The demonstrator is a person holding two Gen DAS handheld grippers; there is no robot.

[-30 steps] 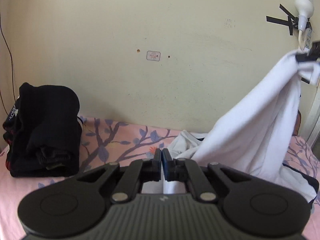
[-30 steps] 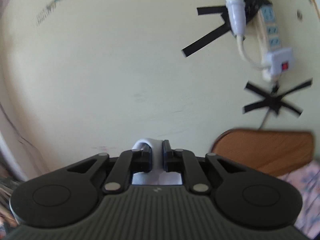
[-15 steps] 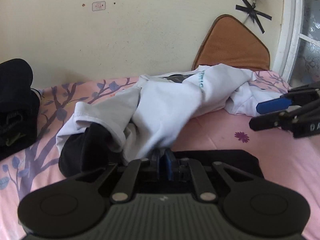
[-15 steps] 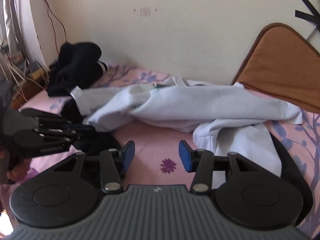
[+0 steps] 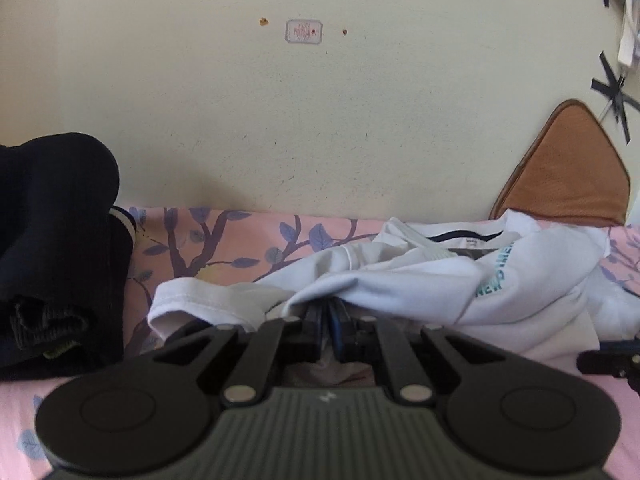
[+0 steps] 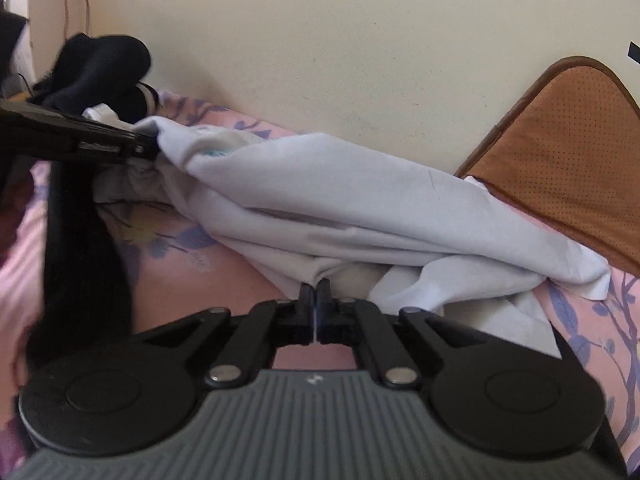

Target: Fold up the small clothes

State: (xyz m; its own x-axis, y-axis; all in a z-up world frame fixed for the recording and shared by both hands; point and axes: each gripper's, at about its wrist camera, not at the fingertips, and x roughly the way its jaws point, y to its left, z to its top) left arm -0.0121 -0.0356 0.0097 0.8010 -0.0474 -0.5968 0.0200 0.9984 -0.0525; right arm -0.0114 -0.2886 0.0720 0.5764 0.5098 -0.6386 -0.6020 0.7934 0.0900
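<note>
Bunching against both tools' tips, white shirt lies crumpled.

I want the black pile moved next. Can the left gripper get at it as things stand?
Probably not yet: the left gripper is shut on the white shirt. The black clothes lie close, with only bedsheet between.

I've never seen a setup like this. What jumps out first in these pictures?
A crumpled white T-shirt sprawls across the pink floral bedsheet, pinched at two spots by black handheld grippers: the left gripper near a sleeve, the right gripper at a lower fold, jaws shut on cloth. A pile of black clothes sits at the left, a brown cushion leans on the wall at right.
</note>
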